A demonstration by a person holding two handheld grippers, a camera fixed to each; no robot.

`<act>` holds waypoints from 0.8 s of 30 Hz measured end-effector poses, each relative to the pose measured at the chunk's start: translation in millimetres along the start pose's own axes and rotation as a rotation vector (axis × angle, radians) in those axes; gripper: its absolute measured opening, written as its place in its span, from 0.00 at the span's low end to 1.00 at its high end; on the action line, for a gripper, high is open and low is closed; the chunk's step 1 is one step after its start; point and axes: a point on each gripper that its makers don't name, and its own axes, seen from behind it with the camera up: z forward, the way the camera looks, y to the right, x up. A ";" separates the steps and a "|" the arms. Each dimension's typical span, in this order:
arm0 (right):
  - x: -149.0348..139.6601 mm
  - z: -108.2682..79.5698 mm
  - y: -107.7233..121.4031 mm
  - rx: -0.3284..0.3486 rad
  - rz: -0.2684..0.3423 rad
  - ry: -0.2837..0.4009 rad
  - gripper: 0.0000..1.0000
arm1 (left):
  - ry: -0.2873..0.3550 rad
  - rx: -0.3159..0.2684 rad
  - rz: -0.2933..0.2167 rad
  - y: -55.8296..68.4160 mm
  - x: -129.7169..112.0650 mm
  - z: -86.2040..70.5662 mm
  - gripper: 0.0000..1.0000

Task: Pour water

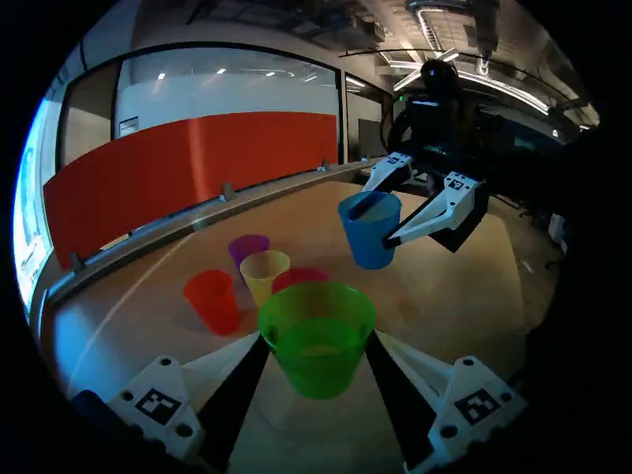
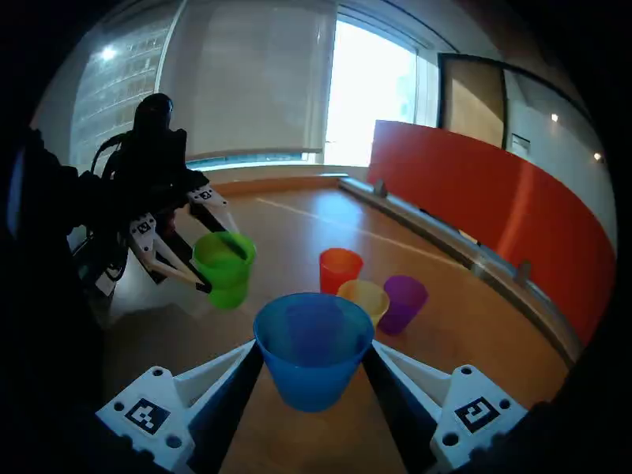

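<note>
Left gripper view looks over a wooden table (image 1: 450,300) toward an orange panel (image 1: 189,166) at upper left, with a glass wall (image 1: 229,87) above it. Low in the frame the left gripper (image 1: 317,341) clamps the green cup (image 1: 317,371) upright between both fingers. Right gripper view: the right gripper (image 2: 314,347) likewise grips the blue cup (image 2: 312,379), bottom centre; bright windows (image 2: 367,95) behind.

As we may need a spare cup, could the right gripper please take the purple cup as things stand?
Probably not yet: the right gripper is shut on the blue cup, so it is full. Otherwise the way looks free to the purple cup ahead.
</note>
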 end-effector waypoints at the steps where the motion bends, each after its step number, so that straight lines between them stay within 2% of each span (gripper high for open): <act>1: -1.4 0.5 0.0 0.001 0.002 -0.002 0.89 | -0.002 0.000 -0.001 0.2 -0.8 0.1 0.83; 24: -36.5 11.4 -2.5 0.021 0.004 -0.076 0.90 | -0.062 -0.003 -0.027 -1.2 -26.5 1.4 0.83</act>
